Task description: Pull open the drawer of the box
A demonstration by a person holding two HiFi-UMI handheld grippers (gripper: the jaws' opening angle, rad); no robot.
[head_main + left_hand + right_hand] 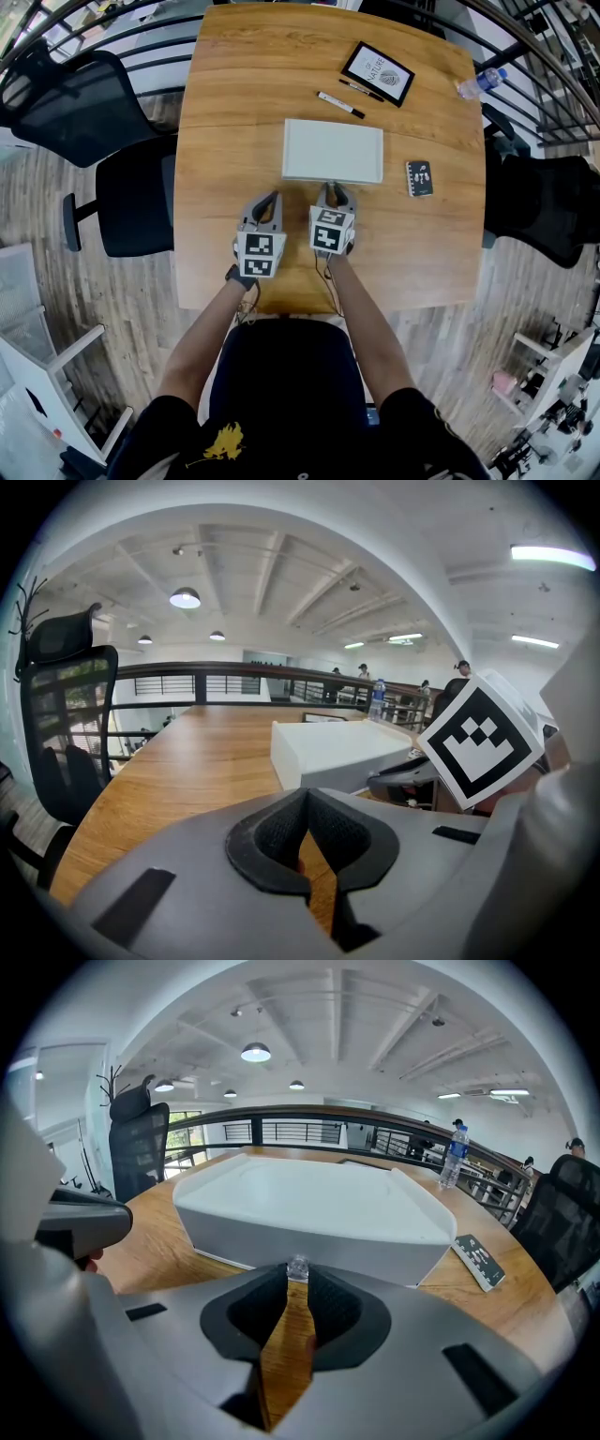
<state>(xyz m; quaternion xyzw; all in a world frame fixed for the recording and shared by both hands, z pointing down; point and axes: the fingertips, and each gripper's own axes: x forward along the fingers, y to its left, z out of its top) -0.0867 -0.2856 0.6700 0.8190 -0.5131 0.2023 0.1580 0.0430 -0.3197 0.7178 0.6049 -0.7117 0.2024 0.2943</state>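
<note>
A flat white box (333, 150) lies in the middle of the wooden table (234, 103). In the right gripper view, the box (309, 1208) fills the middle, and a small clear drawer knob (297, 1267) sticks out of its near face. My right gripper (334, 195) is at that face, its jaws (297, 1277) pinched on the knob. My left gripper (266, 204) rests to the left of it, short of the box's near left corner (328, 752). Its jaws (306, 803) are shut with nothing between them.
Behind the box lie a framed card (378, 73) and two pens (340, 104). A small dark card (419, 177) sits right of the box and a water bottle (480, 82) at the far right edge. Black office chairs (136, 206) stand on both sides.
</note>
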